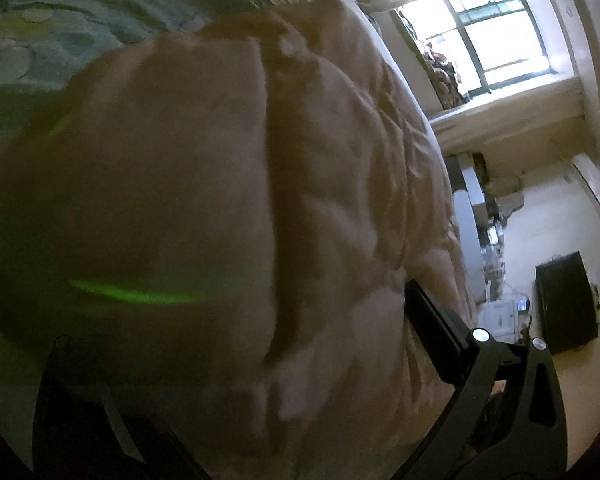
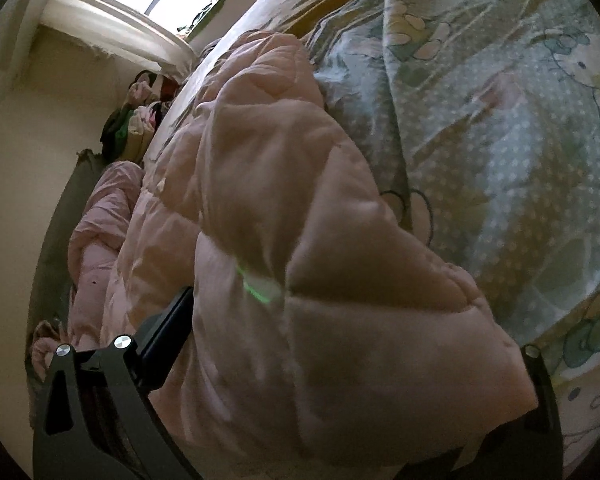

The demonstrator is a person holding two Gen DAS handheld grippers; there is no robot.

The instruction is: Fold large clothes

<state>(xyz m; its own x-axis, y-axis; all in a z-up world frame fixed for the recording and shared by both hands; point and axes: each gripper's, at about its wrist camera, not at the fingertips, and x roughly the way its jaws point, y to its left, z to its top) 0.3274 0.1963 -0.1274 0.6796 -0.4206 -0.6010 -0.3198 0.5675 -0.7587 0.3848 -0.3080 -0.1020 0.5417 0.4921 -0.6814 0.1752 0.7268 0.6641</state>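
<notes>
Right wrist view: right gripper [image 2: 340, 360] and left gripper [image 1: 236, 340] each clamp the pink quilted coat [image 2: 300, 200] over the bed [image 2: 500, 120].

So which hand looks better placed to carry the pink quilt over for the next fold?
Probably the right. Its tongs grip a corner of the pink quilt with the patterned bedsheet lying open ahead. The left tongs hold a thick bunch that fills their view.

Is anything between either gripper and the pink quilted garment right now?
Nothing visible. The pink quilted garment already bulges between the fingers of the right gripper and of the left gripper, filling both views above the patterned bedsheet. Whether the jaws have clamped is unclear.
</notes>
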